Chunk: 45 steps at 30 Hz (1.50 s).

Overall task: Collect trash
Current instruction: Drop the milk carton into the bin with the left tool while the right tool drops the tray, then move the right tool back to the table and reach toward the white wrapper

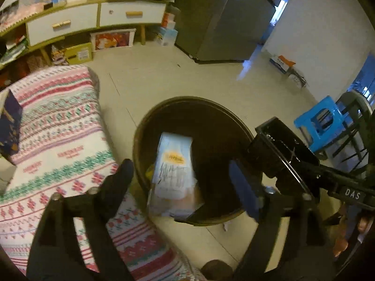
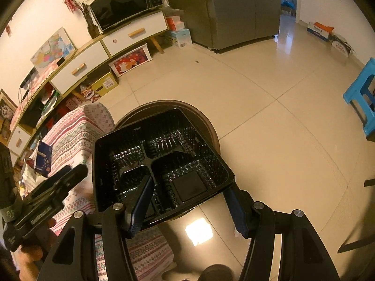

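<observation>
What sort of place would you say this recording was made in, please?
Most likely a lived-in home, a combined living and kitchen area: a microwave on a sideboard, a tall fridge, and tiled floor.

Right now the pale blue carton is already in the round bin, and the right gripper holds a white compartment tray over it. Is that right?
Not quite: the tray is black, not white, as the right wrist view shows. The rest holds: the pale blue carton lies in the round bin, and the right gripper holds the compartment tray over it.
</observation>
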Each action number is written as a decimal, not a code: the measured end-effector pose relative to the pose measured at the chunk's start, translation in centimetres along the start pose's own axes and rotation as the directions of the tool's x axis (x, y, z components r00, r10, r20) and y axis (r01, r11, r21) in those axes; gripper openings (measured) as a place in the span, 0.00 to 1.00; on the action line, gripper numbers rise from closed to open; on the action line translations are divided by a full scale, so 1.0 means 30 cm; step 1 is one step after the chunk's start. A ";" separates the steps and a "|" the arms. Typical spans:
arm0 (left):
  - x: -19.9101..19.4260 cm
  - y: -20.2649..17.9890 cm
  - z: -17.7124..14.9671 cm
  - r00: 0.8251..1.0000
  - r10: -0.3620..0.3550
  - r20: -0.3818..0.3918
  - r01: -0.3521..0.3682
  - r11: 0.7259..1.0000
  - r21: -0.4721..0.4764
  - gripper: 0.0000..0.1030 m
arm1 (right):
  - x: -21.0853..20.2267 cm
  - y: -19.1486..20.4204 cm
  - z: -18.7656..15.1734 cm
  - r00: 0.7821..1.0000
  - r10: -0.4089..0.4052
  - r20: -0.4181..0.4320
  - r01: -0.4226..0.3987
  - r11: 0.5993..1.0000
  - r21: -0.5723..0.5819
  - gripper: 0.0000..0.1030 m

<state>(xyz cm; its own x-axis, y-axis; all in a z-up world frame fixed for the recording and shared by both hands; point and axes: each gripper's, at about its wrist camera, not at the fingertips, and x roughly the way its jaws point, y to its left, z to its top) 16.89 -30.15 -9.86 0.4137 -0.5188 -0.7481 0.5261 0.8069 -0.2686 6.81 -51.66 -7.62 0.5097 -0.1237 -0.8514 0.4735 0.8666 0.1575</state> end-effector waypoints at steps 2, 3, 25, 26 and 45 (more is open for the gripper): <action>-0.024 0.000 0.001 1.000 0.015 -0.003 -0.015 1.000 0.023 0.82 | 0.006 0.000 0.004 1.000 -0.001 -0.001 0.001 1.000 0.001 0.60; -0.043 0.001 -0.002 1.000 0.026 -0.005 -0.026 0.999 0.034 0.82 | 0.008 0.003 0.004 1.000 -0.003 -0.002 0.003 1.000 0.001 0.60; -0.439 0.333 -0.201 0.981 0.195 -0.017 -0.195 0.980 -0.035 0.85 | 0.091 0.134 -0.006 0.997 -0.073 -0.039 0.070 0.996 -0.062 0.66; -0.450 0.354 -0.203 0.979 0.201 -0.017 -0.201 0.979 -0.042 0.85 | 0.091 0.139 -0.004 0.996 -0.075 -0.039 0.073 0.996 -0.060 0.70; -0.685 0.686 -0.294 0.952 0.306 -0.020 -0.304 0.933 -0.192 0.85 | 0.020 0.399 -0.018 1.000 -0.016 0.002 0.016 0.992 -0.126 0.76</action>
<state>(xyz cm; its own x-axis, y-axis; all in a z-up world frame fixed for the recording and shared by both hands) 12.64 -0.40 -5.37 0.5399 -0.2412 -0.8064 0.2221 0.9649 -0.1399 12.41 -41.11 -6.52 0.5035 -0.1379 -0.8529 0.3869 0.9187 0.0798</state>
